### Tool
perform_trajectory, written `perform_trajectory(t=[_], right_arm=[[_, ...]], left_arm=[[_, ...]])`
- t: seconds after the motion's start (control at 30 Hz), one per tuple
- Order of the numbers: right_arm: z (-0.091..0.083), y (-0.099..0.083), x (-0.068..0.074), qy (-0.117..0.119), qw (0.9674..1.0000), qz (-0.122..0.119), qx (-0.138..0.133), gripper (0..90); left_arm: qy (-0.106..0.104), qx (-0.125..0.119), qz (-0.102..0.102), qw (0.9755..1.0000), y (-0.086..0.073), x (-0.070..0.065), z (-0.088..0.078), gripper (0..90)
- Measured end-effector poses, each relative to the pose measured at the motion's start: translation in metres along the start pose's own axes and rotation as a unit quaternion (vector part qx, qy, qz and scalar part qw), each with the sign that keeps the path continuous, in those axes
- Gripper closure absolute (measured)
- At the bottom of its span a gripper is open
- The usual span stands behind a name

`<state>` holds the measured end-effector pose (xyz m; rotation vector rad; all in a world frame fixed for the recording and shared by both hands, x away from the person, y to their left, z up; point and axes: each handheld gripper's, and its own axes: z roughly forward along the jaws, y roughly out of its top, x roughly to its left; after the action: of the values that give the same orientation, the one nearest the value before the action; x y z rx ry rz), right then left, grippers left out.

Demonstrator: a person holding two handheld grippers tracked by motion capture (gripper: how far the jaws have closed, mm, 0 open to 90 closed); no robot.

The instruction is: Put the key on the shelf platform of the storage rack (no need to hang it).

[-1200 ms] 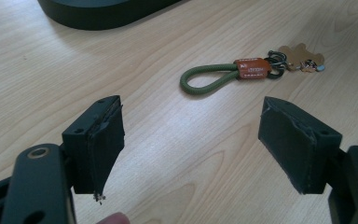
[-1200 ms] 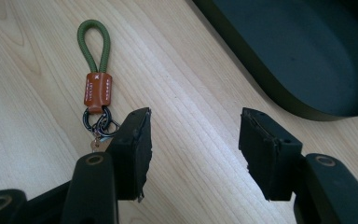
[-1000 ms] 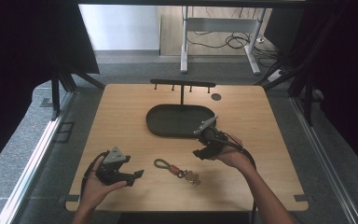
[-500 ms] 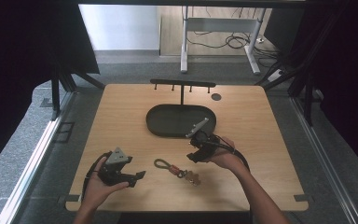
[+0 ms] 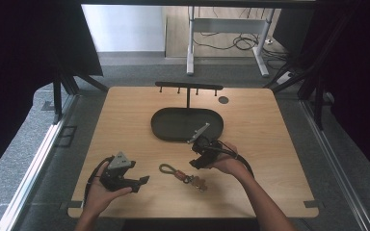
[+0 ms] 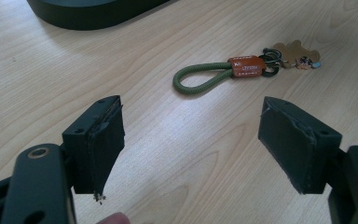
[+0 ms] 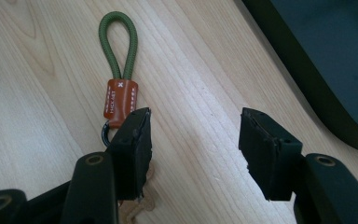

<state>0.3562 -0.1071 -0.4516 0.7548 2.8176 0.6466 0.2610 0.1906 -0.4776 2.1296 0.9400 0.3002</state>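
Keychain (image 5: 182, 175) lying flat on wooden table (image 5: 279, 144), lower middle of the high view: green cord loop (image 6: 200, 80), orange clasp (image 6: 247, 66), small charms at its right end. Right gripper (image 5: 195, 160) held just above and right of the charms, jaws spread apart and empty; in its own view, left jaw partly covering the ring below the clasp. Left gripper (image 5: 142, 181) at lower left, cradled in a hand, jaws wide and empty, well apart from the keychain. Dark oval tray (image 5: 164, 126) at centre. Black hook rack (image 5: 189, 87) behind the tray.
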Motion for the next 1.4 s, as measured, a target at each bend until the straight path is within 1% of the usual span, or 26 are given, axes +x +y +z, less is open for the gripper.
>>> perform_trajectory(t=[0.13, 0.17, 0.27, 0.3, 0.33, 0.57, 0.63, 0.73, 0.8, 0.87, 1.03, 1.1, 1.27, 1.4], right_arm=[[0.002, 0.003, 0.004, 0.002, 1.0, -0.003, 0.001, 44.8], [0.003, 0.004, 0.004, 0.002, 1.0, -0.009, 0.002, 44.8], [0.006, 0.006, 0.007, 0.004, 1.0, -0.008, 0.003, 44.7], [0.007, 0.006, 0.007, 0.005, 0.9999, -0.012, 0.004, 44.6], [0.008, 0.007, 0.008, 0.006, 0.9999, -0.009, 0.006, 44.7], [0.013, 0.009, 0.011, 0.009, 0.9998, -0.018, 0.009, 44.6], [0.014, 0.009, 0.012, 0.01, 0.9998, -0.015, 0.011, 44.6], [0.019, 0.01, 0.013, 0.011, 0.9997, -0.018, 0.015, 44.6], [0.023, 0.011, 0.014, 0.013, 0.9995, -0.021, 0.019, 44.6], [0.024, 0.011, 0.015, 0.014, 0.9995, -0.021, 0.02, 44.5], [0.03, 0.013, 0.019, 0.017, 0.999, -0.031, 0.027, 44.5], [0.034, 0.014, 0.02, 0.018, 0.9987, -0.035, 0.034, 44.6], [0.039, 0.015, 0.022, 0.018, 0.9983, -0.037, 0.041, 44.5], [0.046, 0.015, 0.027, 0.025, 0.9976, -0.042, 0.051, 44.8]], left_arm=[[0.0, 0.0, 0.002, 1.0, 0.0, -0.001, -0.001, 22.8], [0.0, -0.001, 0.002, 1.0, 0.0, -0.001, -0.001, 22.9], [0.0, 0.0, 0.001, 1.0, 0.0, 0.0, 0.0, 22.9], [0.0, 0.001, 0.002, 1.0, 0.0, 0.0, 0.0, 22.9], [0.0, 0.001, 0.003, 1.0, 0.0, 0.0, 0.0, 22.9], [0.0, 0.0, 0.004, 1.0, 0.0, 0.0, 0.0, 22.9], [-0.001, 0.0, 0.004, 1.0, 0.0, -0.001, 0.0, 22.8], [-0.001, 0.0, 0.003, 1.0, 0.0, 0.0, 0.0, 22.8], [-0.001, 0.0, 0.0, 1.0, 0.0, 0.0, -0.001, 22.9], [0.0, 0.0, 0.0, 1.0, 0.0, 0.0, -0.001, 22.9], [-0.001, 0.0, 0.001, 1.0, 0.0, -0.001, -0.001, 22.8], [-0.001, -0.001, 0.001, 1.0, 0.0, 0.0, -0.001, 22.8], [0.0, -0.001, 0.0, 1.0, 0.0, 0.001, -0.002, 22.8], [-0.001, -0.001, 0.001, 1.0, 0.0, 0.0, -0.001, 22.8]])
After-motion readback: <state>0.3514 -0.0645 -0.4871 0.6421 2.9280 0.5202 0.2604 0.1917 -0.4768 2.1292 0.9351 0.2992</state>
